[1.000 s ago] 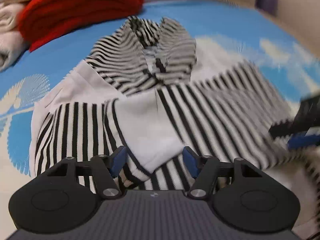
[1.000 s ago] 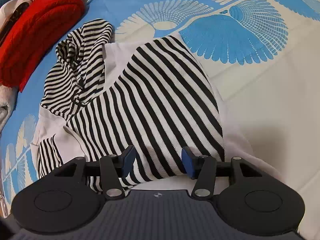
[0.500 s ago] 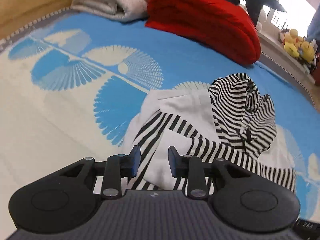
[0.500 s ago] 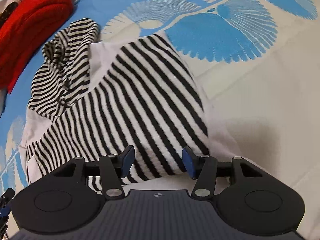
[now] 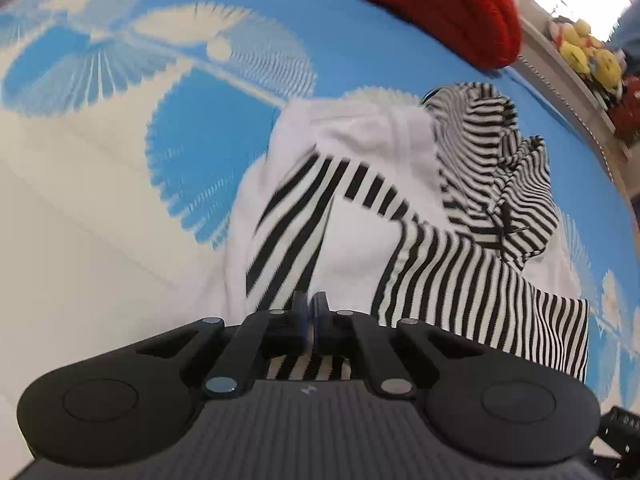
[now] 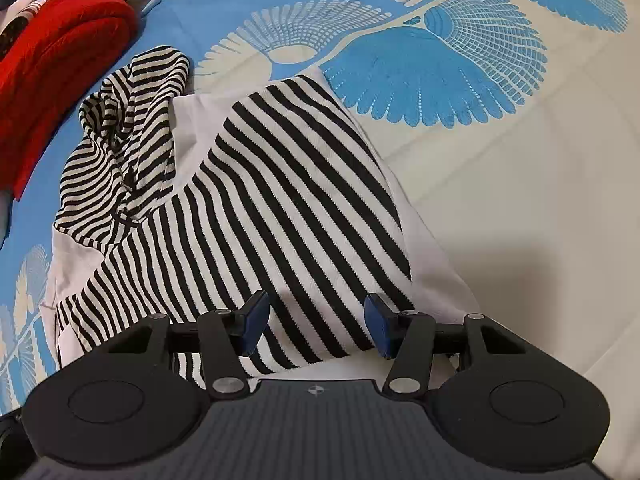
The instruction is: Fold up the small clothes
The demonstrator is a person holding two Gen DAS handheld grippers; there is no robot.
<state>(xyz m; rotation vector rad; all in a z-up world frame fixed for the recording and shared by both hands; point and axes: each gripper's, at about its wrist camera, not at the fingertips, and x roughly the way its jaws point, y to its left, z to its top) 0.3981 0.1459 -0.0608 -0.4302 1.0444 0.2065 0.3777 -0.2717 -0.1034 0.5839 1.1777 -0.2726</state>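
Note:
A small black-and-white striped hooded top (image 5: 400,216) lies rumpled on a blue and cream patterned cover (image 5: 100,200). Its striped hood (image 5: 500,160) points to the far right in the left wrist view. My left gripper (image 5: 310,316) is shut on the near hem of the top, with striped cloth between the pads. In the right wrist view the same top (image 6: 280,208) lies spread, hood (image 6: 128,136) at the far left. My right gripper (image 6: 316,324) is open, its blue pads either side of the striped hem, just above it.
A folded red knit (image 5: 420,0) lies beyond the top, also in the right wrist view (image 6: 52,72). Soft toys (image 5: 584,52) sit on a ledge at the far right. The patterned cover (image 6: 500,160) stretches to the right of the top.
My left gripper has swung to the top's near left hem and closed from open to shut on it. My right gripper has stayed open over the hem, shifting only slightly.

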